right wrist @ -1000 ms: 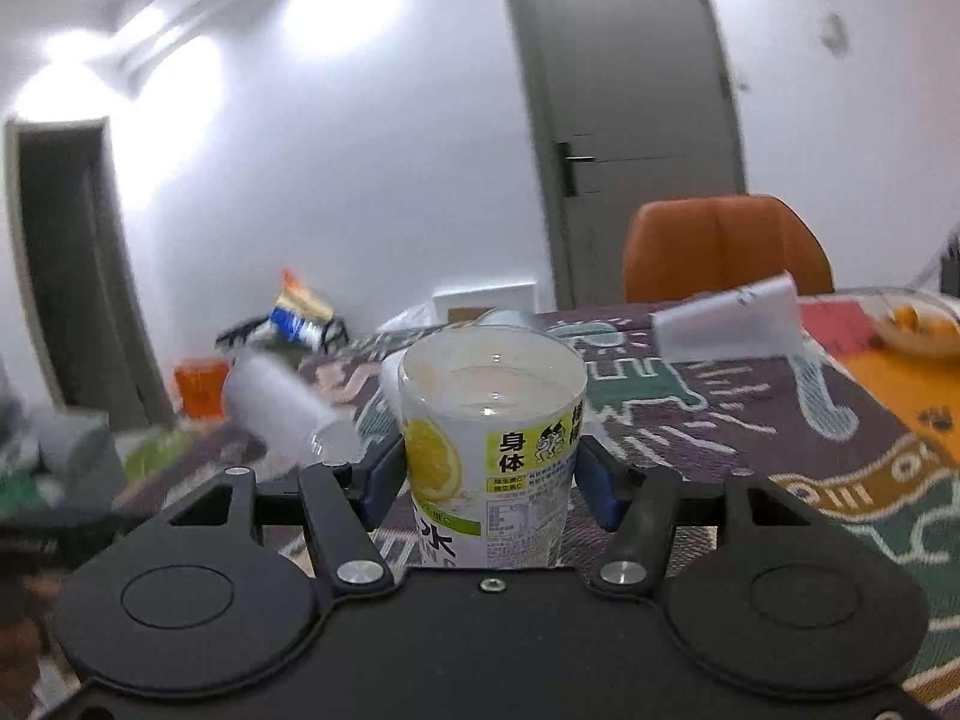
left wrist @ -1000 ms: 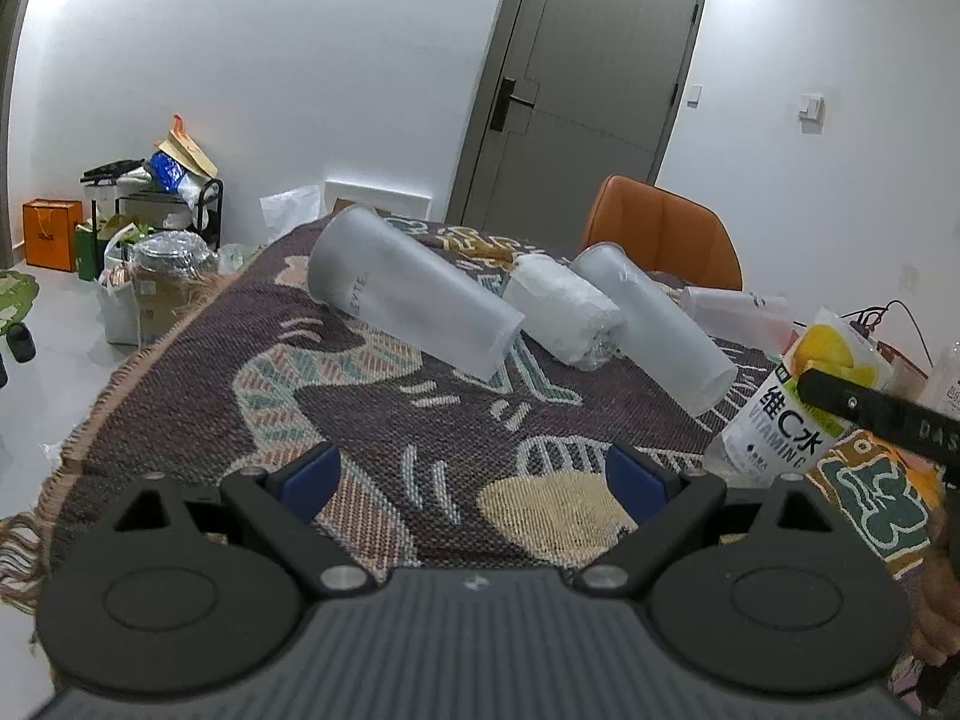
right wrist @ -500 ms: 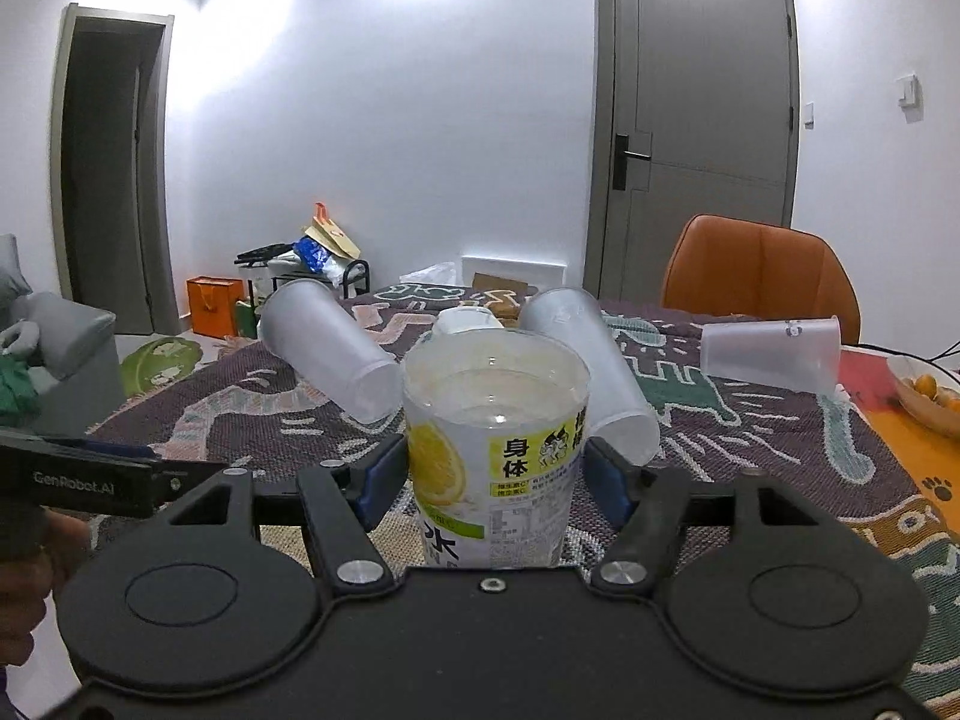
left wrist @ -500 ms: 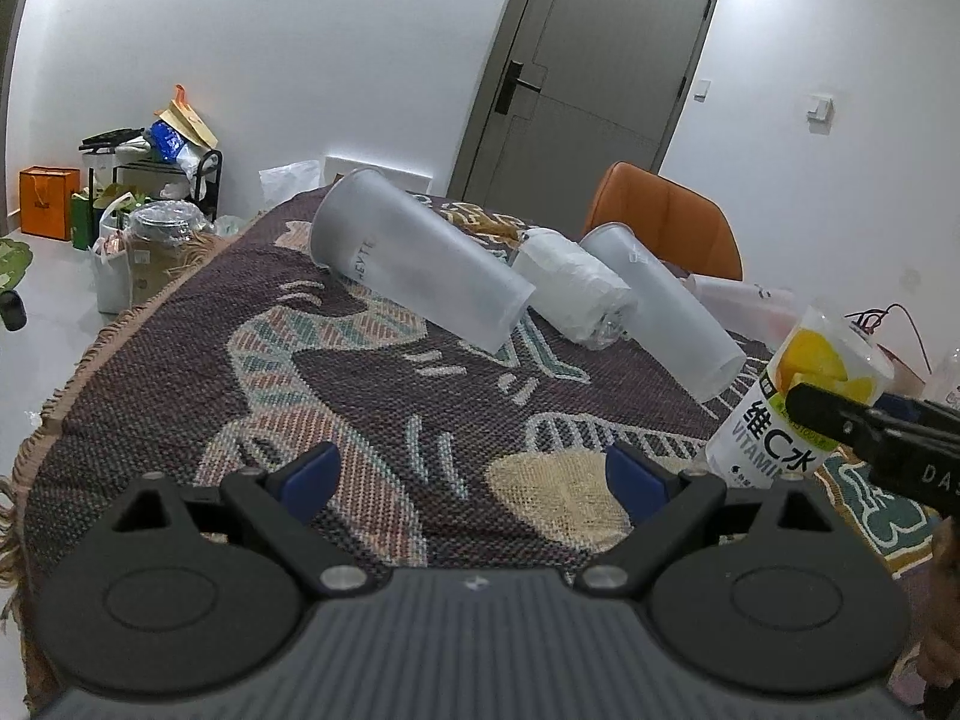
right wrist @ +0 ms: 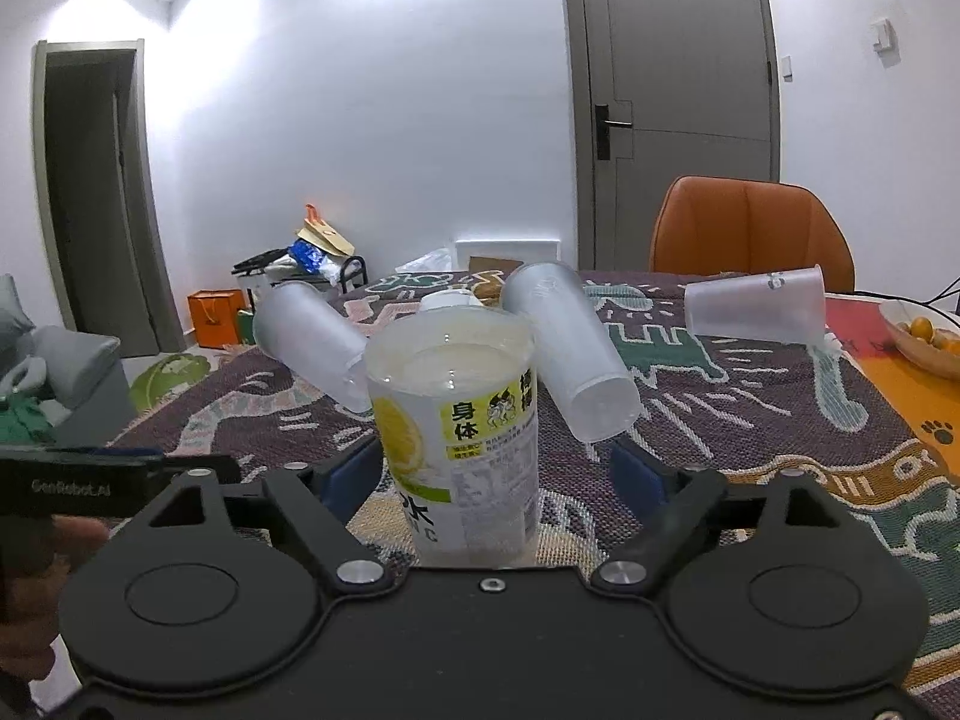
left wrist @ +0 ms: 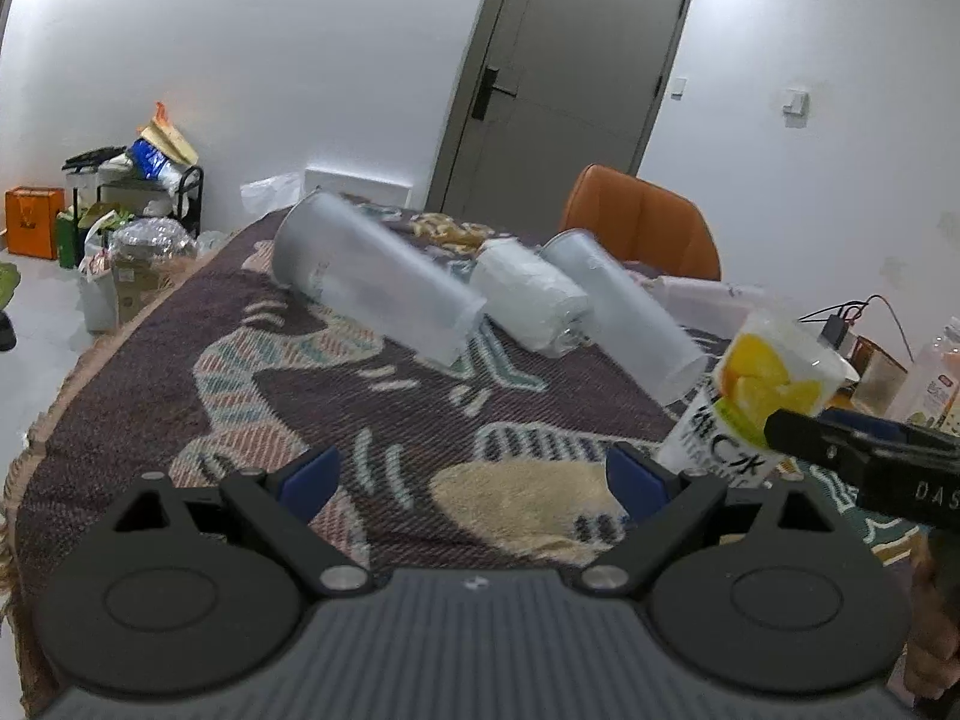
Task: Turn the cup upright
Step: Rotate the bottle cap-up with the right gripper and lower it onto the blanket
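Woven cloth (right wrist: 750, 420) with an animal pattern covers the bench in a white-walled room with a grey door (right wrist: 678, 90).

Right gripper (right wrist: 492, 471): its blue-padded fingers (right wrist: 351, 474) are spread, one on each side of the lemon-print cup (right wrist: 462, 420). The left pad sits just beside the cup wall; the right pad stands clearly apart from it, so the cup is released, not pinched. The cup stands mouth up, its printed label reading the right way. It appears to rest on the cloth, though the gripper body hides its base, so I cannot be sure it sits flat. The wide spread suggests the cup has been set down and the fingers parted to free it without knocking it over.

Left gripper (left wrist: 474, 474): its fingers (left wrist: 309, 474) are also spread and hold nothing, hovering low over the cloth, near and to the left of the cup. It seems parked out of the way.

Behind the cup, three frosted cups lie on their sides: one at left (right wrist: 312, 342), one at centre (right wrist: 570, 354), one farther right (right wrist: 756, 312). They likely await the same flip. A white capped container (right wrist: 450, 300) peeks up behind the cup. An orange chair (right wrist: 750, 228) stands beyond the bench, and a bowl of fruit (right wrist: 924, 342) sits at the right edge.
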Action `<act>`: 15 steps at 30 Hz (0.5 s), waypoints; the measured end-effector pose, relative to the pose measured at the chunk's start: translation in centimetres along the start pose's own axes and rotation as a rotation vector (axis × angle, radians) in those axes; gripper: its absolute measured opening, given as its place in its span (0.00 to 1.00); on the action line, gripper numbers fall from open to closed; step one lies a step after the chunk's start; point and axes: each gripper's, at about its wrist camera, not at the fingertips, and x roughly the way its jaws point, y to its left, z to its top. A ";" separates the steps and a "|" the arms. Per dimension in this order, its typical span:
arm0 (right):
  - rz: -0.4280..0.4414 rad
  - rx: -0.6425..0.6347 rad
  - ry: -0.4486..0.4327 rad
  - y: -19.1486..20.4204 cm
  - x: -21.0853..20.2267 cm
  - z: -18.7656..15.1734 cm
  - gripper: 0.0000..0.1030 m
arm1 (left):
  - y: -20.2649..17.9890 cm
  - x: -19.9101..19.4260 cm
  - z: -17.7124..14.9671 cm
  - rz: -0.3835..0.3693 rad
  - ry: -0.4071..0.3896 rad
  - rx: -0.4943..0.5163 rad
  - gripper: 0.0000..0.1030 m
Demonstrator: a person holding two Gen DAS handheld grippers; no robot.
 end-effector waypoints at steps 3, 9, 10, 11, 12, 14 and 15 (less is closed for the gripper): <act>0.011 0.005 -0.003 -0.4 -0.5 0.0 0.86 | -0.9 -0.4 0.1 0.000 -0.014 0.025 0.94; 0.026 0.009 0.003 -1.2 -1.5 -0.4 0.89 | -2.4 -1.0 0.3 -0.005 -0.013 0.055 0.94; 0.029 0.013 0.003 -1.4 -1.7 -0.5 0.90 | -2.6 -1.2 0.4 0.000 -0.016 0.063 0.94; 0.032 0.019 0.006 -1.7 -1.8 -0.6 0.90 | -2.8 -1.4 0.4 0.004 -0.021 0.072 0.94; 0.032 0.025 0.009 -1.9 -1.9 -0.7 0.90 | -3.0 -1.6 0.5 0.008 -0.027 0.082 0.94; 0.033 0.040 0.015 -2.4 -2.2 -0.9 0.90 | -3.3 -1.9 0.5 0.018 -0.030 0.093 0.94; 0.034 0.045 0.017 -2.6 -2.3 -1.0 0.90 | -3.5 -2.0 0.5 0.024 -0.029 0.097 0.94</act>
